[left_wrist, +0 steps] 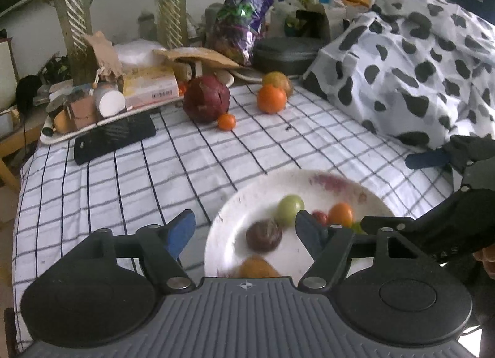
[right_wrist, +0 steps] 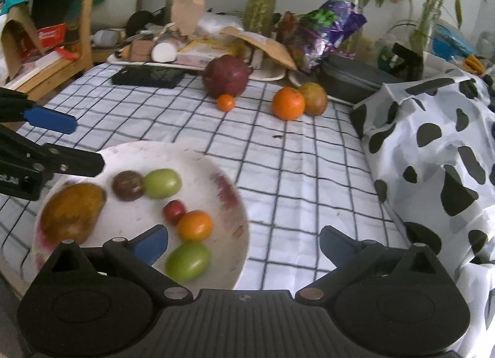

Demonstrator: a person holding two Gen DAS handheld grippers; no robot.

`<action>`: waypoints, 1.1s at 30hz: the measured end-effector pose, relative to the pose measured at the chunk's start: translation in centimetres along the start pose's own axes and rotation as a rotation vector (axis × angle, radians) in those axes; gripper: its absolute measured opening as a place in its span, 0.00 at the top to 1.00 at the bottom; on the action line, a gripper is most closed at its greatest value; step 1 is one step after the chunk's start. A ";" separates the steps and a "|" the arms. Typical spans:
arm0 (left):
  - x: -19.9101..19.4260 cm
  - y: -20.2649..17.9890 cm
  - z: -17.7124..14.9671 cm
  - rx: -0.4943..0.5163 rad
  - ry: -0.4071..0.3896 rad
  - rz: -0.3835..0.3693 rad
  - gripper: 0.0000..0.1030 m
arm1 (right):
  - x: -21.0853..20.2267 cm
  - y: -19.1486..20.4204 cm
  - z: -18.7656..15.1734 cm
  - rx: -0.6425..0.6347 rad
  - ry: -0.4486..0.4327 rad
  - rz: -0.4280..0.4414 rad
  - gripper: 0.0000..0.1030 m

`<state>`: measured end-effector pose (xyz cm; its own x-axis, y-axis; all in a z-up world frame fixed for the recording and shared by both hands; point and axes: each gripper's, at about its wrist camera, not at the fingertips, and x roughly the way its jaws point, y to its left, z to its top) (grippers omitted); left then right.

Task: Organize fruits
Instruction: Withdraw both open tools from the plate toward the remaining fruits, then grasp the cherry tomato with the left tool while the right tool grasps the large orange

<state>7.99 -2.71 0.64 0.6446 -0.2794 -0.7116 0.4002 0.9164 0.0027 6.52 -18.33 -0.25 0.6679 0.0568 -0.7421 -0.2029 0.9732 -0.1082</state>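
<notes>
My left gripper (left_wrist: 244, 231) hung low over the white plate (left_wrist: 247, 203), its blue fingers (left_wrist: 179, 234) spread wide with nothing between them. My right gripper (right_wrist: 244, 246) was just as wide open and empty, its fingers (right_wrist: 151, 243) straddling the plate's right rim at the bottom of the frame.

On the plate (right_wrist: 216, 166) lay a yellow-brown mango (right_wrist: 72, 212) at the left, a dark purple fruit (right_wrist: 127, 185) touching a green fruit (right_wrist: 162, 183), a small red fruit (right_wrist: 174, 211) against an orange one (right_wrist: 195, 225), and a second green fruit (right_wrist: 187, 260) nearest my camera.

The rest sat well apart, toward the top centre, on the checked counter (right_wrist: 309, 178): a large dark red fruit (right_wrist: 226, 75) with a tiny orange (right_wrist: 225, 102) touching its base, and to the right a bigger orange (right_wrist: 288, 103) pressed against a brownish-green fruit (right_wrist: 314, 98). A cow-print cloth (right_wrist: 433, 147) filled the right side.
</notes>
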 end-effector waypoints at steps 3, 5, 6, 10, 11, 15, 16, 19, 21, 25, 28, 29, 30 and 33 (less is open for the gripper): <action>0.7 0.2 0.7 0.005 -0.010 -0.003 0.32 | 0.7 -0.9 0.5 0.023 0.000 -0.030 0.00; 1.4 0.4 1.2 0.011 -0.011 -0.002 0.32 | 1.3 -1.6 0.9 0.037 0.000 -0.045 0.00; 1.6 0.6 1.4 0.012 -0.009 -0.001 0.32 | 1.6 -1.9 1.2 0.046 0.000 -0.052 0.00; 3.1 1.2 2.4 0.014 -0.004 -0.002 0.32 | 2.6 -3.2 2.3 0.074 -0.006 -0.074 0.00; 3.4 1.4 2.7 0.014 -0.002 -0.002 0.32 | 2.9 -3.3 2.6 0.075 -0.008 -0.077 0.00; 4.6 2.0 3.6 0.014 -0.002 -0.012 0.32 | 4.2 -4.0 3.7 0.070 -0.009 -0.084 0.00; 4.9 2.2 3.9 0.014 -0.001 -0.016 0.32 | 4.5 -4.1 4.0 0.067 -0.008 -0.086 0.00; 5.9 2.5 4.6 0.019 0.001 -0.030 0.32 | 5.5 -4.5 4.8 0.061 -0.005 -0.092 0.00; 6.5 2.6 5.0 0.029 0.004 -0.036 0.32 | 6.1 -4.7 5.3 0.059 -0.003 -0.097 0.00; 8.3 2.9 5.9 0.050 0.010 -0.041 0.32 | 7.4 -5.1 6.4 0.060 0.002 -0.099 0.00; 9.6 3.2 6.5 0.056 0.014 -0.047 0.33 | 8.5 -5.4 7.2 0.051 0.005 -0.102 0.00; 10.1 3.3 6.7 0.058 0.015 -0.051 0.33 | 8.8 -5.5 7.4 0.049 0.006 -0.103 0.00; 10.5 3.4 6.9 0.058 0.015 -0.052 0.34 | 9.2 -5.7 7.6 0.048 0.008 -0.104 0.00; 12.1 3.8 7.5 0.055 0.024 -0.055 0.35 | 10.1 -6.1 8.4 0.044 0.011 -0.106 0.00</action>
<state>22.18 -4.73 -2.66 0.6054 -0.3210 -0.7283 0.4703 0.8825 0.0020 20.52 -21.81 -1.60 0.6762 -0.0488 -0.7351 -0.1004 0.9824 -0.1575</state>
